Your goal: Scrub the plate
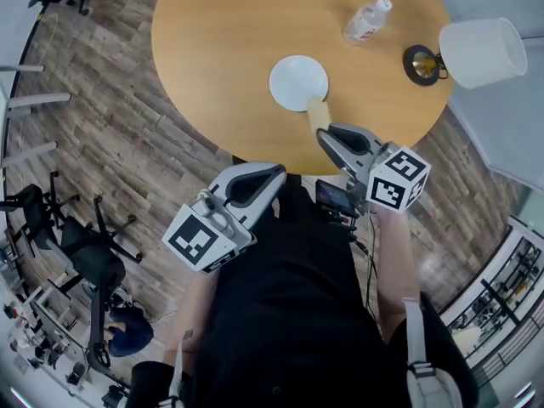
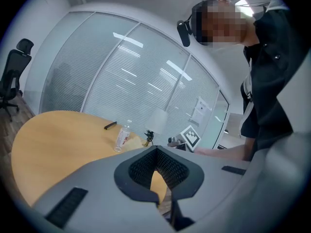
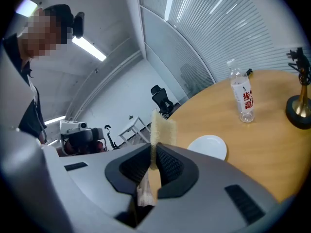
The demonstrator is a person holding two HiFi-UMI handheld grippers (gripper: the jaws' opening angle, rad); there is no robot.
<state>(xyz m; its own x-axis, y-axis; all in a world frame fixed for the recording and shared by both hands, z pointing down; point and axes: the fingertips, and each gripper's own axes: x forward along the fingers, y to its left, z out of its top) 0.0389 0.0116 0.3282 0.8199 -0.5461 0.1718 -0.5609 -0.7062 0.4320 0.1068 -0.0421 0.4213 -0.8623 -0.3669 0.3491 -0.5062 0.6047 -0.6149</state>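
Right now my right gripper (image 1: pixel 330 133) has its jaws clamped on a sponge (image 1: pixel 316 112). The sponge's free end points at the near rim of the plate (image 1: pixel 297 81), which lies on the tabletop (image 1: pixel 212 49), so I judge it is poised to start scrubbing. My left gripper (image 1: pixel 270 173) hangs short of the tabletop's edge, its jaws closed together on nothing, probably to keep clear.
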